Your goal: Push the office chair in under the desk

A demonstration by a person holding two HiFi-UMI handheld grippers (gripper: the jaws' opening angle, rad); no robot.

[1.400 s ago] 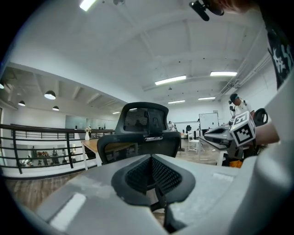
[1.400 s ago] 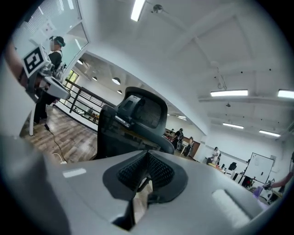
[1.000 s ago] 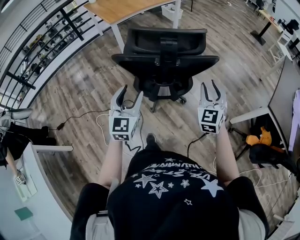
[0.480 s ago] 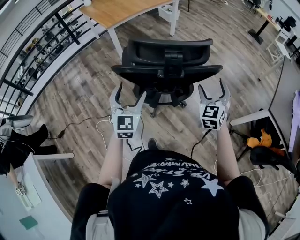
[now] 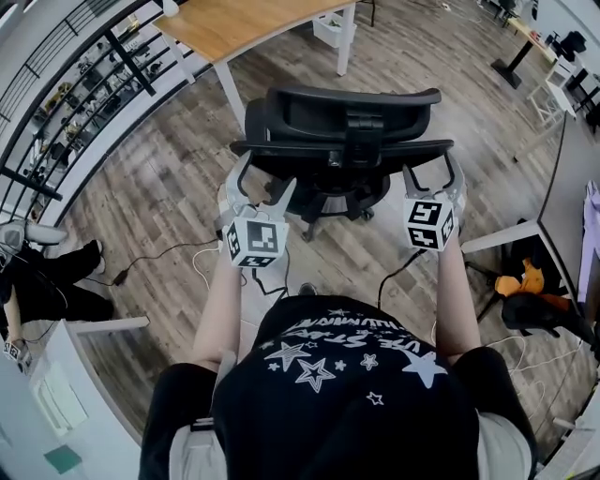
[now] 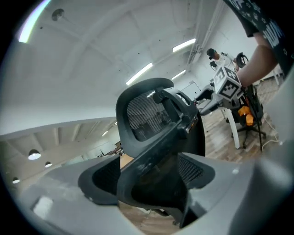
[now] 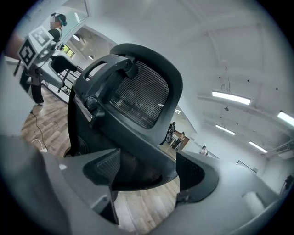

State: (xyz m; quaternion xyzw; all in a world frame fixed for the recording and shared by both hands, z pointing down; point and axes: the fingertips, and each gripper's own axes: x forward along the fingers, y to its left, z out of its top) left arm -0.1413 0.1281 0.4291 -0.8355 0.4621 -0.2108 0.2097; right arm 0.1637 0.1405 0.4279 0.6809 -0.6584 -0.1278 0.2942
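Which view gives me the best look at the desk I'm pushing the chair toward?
The head view. It shows the desk with its wooden top and white legs, just beyond the office chair. Both gripper views are filled by the chair's back at close range, and the desk cannot be made out in either.

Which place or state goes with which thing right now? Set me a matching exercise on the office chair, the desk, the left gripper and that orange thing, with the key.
Things:
1. office chair
2. desk
3. left gripper
4. orange object

Places or states:
A. top of the head view, wooden top, white legs
B. low at the far right of the head view
C. between the person and the desk, not yet under it
D. tongs open at the backrest's left end

Pairs: 1-C, 2-A, 3-D, 4-B.

The left gripper's tongs have just been opening, and the backrest edge stands between them.
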